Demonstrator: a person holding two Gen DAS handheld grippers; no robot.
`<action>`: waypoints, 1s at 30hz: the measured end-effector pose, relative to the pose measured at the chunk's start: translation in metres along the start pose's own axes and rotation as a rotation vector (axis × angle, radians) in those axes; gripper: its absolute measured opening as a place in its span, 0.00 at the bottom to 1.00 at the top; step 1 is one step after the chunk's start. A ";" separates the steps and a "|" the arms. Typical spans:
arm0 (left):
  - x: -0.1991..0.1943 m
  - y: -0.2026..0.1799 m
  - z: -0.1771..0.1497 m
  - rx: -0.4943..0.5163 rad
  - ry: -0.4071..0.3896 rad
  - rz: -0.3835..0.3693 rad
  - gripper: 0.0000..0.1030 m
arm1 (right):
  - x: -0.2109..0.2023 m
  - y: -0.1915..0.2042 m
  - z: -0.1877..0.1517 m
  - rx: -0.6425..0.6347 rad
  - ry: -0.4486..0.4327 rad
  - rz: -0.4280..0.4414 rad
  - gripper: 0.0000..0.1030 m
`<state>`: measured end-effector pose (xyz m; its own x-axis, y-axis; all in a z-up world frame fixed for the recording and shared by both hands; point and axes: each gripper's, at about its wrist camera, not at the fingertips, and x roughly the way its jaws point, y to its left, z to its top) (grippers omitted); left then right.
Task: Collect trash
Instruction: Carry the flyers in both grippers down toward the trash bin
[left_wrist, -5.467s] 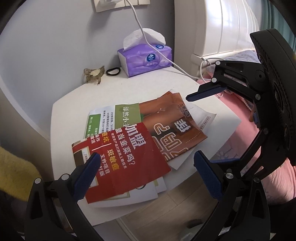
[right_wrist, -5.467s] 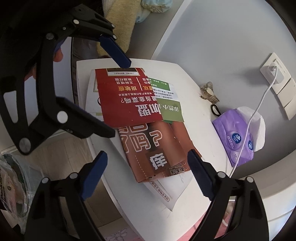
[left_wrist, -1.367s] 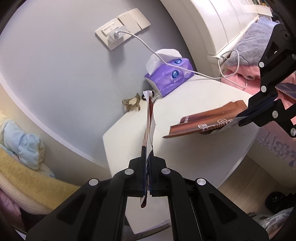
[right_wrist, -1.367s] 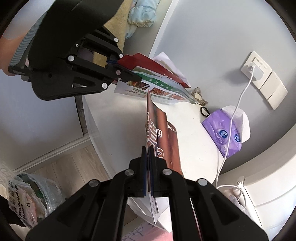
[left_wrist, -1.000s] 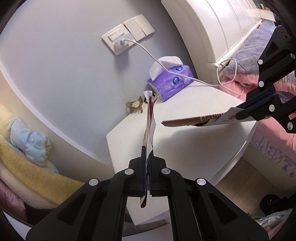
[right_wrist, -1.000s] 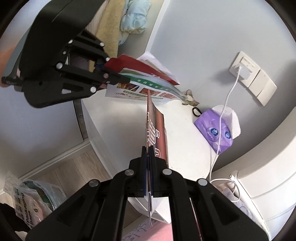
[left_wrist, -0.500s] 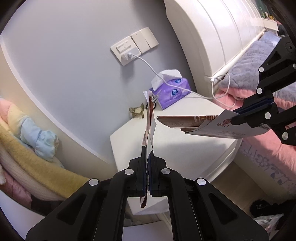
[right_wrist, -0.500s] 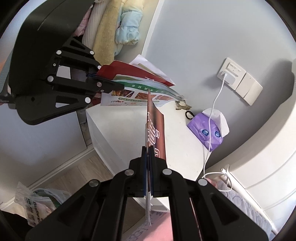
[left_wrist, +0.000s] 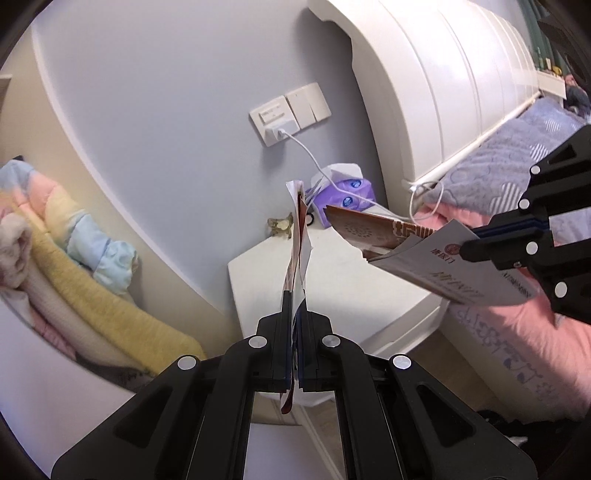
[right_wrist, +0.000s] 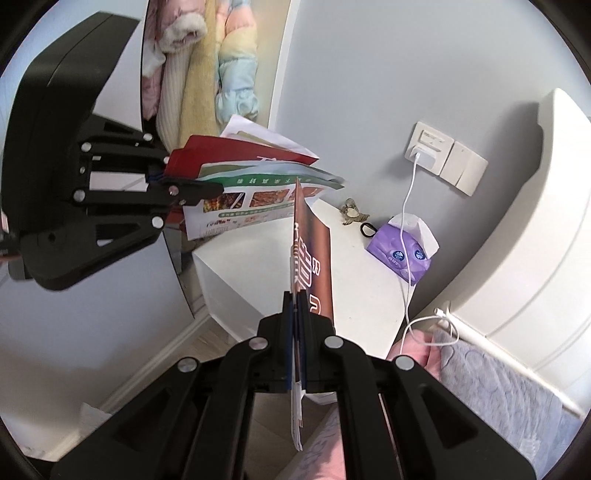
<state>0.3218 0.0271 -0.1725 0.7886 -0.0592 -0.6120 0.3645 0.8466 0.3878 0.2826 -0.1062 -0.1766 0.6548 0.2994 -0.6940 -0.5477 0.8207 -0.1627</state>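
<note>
Glossy red-and-green paper flyers (right_wrist: 258, 184) were clamped in the left fingers (left_wrist: 294, 314), brown leaflets (right_wrist: 314, 251) in the right fingers (right_wrist: 295, 310), above the white table (left_wrist: 332, 277); carrying to a bin seemed next.

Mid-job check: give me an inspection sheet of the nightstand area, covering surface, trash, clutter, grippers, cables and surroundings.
Surface: white nightstand, no papers left on it.
Job's things: red and green flyers and brown flyers, both lifted above the top.
Clutter: purple tissue pack, hair tie, small trinket at the back.
Grippers: left gripper shut on the red and green flyers; right gripper shut on the brown flyers.
Cables: white charging cable from wall socket, trailing to the bed.
Surroundings: bed headboard, hanging clothes.
</note>
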 end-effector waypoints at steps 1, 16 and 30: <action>-0.006 0.000 -0.001 -0.002 -0.002 -0.001 0.01 | -0.008 0.005 0.000 0.013 -0.003 -0.003 0.05; -0.115 -0.008 -0.031 -0.088 -0.022 -0.038 0.01 | -0.107 0.066 -0.016 0.122 -0.017 -0.066 0.05; -0.162 -0.038 -0.040 -0.143 0.010 -0.064 0.01 | -0.151 0.077 -0.029 0.185 -0.014 -0.034 0.04</action>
<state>0.1604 0.0259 -0.1154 0.7607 -0.1108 -0.6396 0.3390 0.9081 0.2459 0.1263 -0.1021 -0.1049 0.6795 0.2754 -0.6801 -0.4207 0.9056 -0.0536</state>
